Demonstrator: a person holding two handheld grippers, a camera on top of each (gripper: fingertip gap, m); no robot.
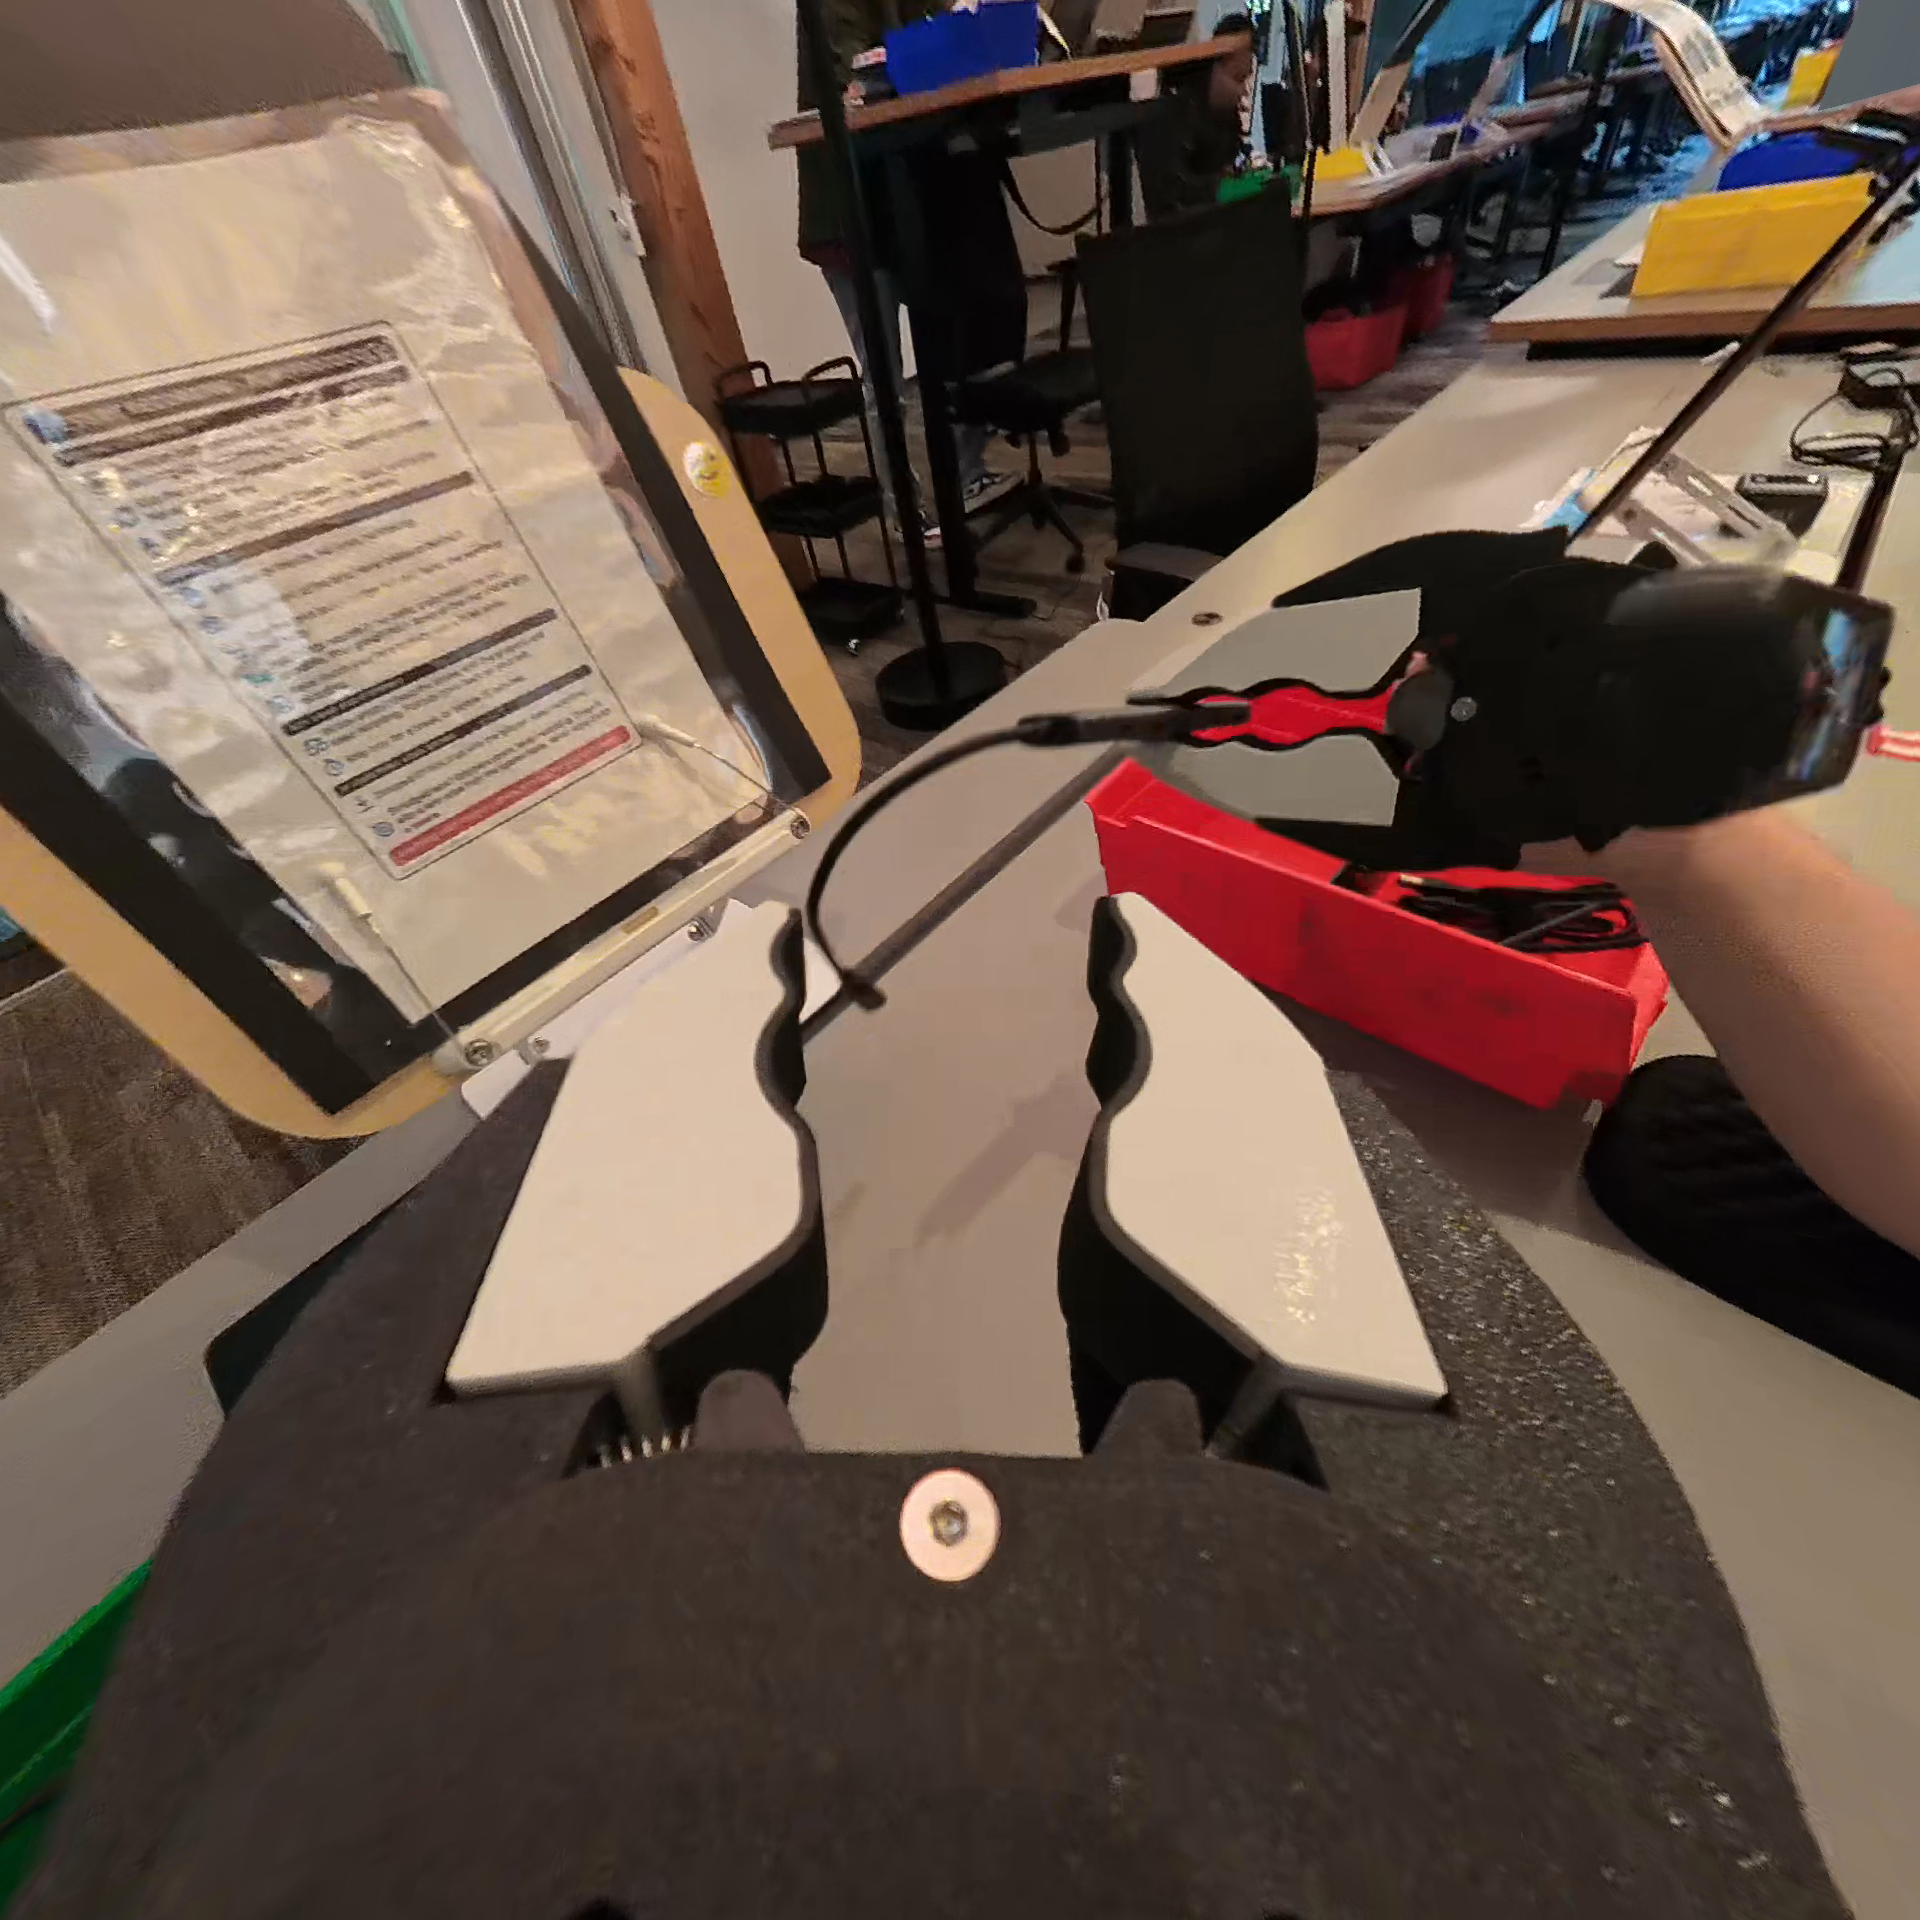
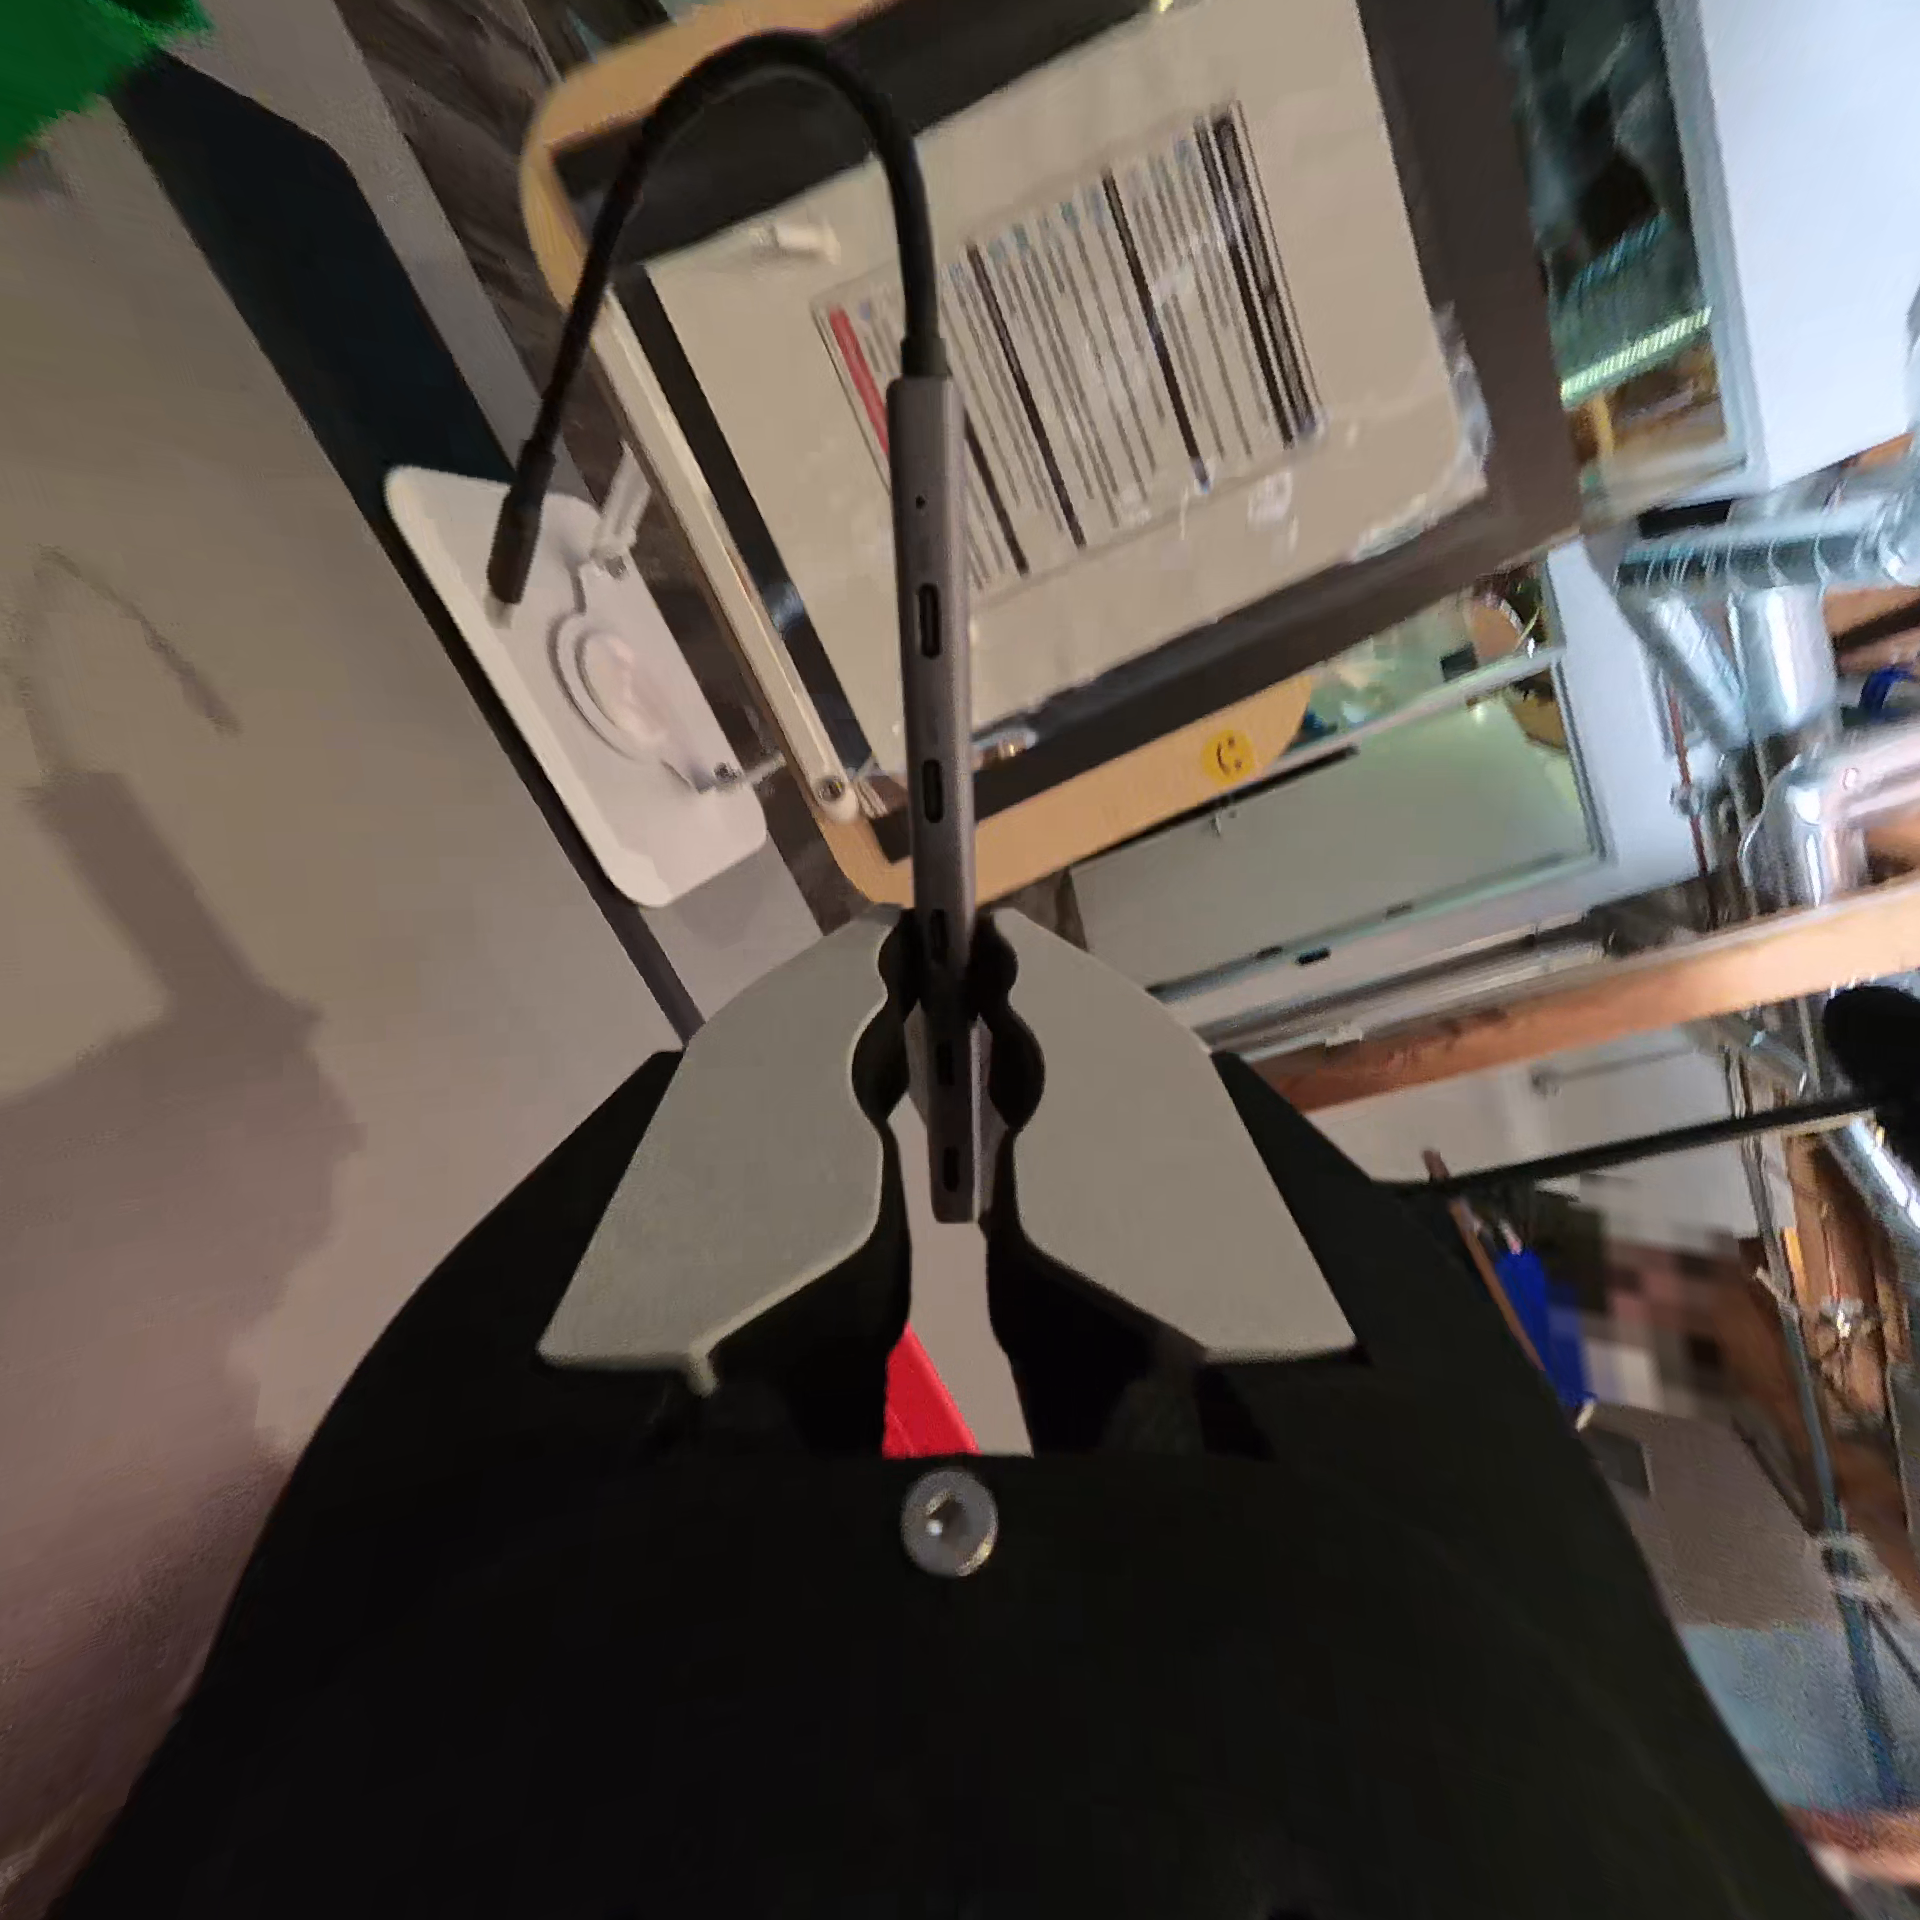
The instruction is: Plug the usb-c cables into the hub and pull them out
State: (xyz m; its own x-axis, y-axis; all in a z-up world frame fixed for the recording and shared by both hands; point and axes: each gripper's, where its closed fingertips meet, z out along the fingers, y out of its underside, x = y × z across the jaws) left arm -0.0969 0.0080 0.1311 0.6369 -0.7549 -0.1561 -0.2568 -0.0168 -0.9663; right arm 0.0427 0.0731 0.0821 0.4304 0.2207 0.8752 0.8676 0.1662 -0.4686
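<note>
My right gripper (image 2: 943,961) is shut on a slim grey USB hub (image 2: 935,665) and holds it in the air, its row of ports facing the camera. The hub's own short black cable (image 2: 727,104) loops over and hangs free, its plug (image 2: 516,540) dangling. In the left wrist view the right gripper (image 1: 1195,717) is at the right with the hub (image 1: 1101,724) edge-on, above a red tray (image 1: 1299,935) that holds coiled black USB-C cables (image 1: 1527,909). My left gripper (image 1: 945,987) is open and empty over the grey table (image 1: 935,1143).
A clear-fronted sign stand (image 1: 312,582) on a white base (image 2: 582,727) stands at the table's left. A thin black rod (image 1: 966,862) lies across the table. A person's forearm (image 1: 1787,977) reaches in at the right. A green bin edge (image 1: 52,1683) is at lower left. The grippers' ends are close to 15 centimetres from one another.
</note>
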